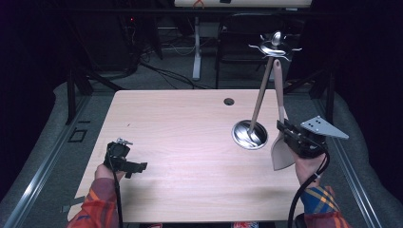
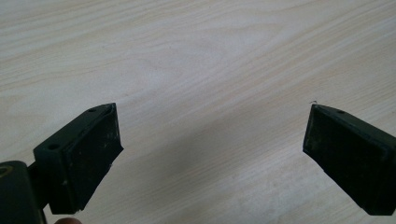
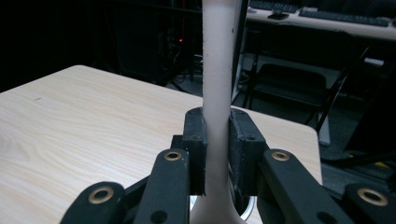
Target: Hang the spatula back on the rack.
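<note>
A pale beige spatula (image 1: 282,152) hangs blade-down beside the table's right edge, its handle (image 3: 217,84) rising upright. My right gripper (image 1: 288,133) (image 3: 217,154) is shut on that handle just above the blade. The handle's top reaches the hooks (image 1: 275,49) of a metal utensil stand, whose slanted pole (image 1: 260,92) rises from a round steel base (image 1: 249,134) on the table. A shiny spoon-like piece (image 1: 276,37) sits at the stand's top. My left gripper (image 1: 136,167) (image 2: 212,154) rests low over the table's left front, jaws wide open with bare wood between them.
The light wooden table (image 1: 180,142) has a small cable hole (image 1: 229,101) near its far edge. A dark chair (image 1: 244,38) and a white desk leg (image 1: 196,52) stand behind the table. Dark frame posts flank it on both sides.
</note>
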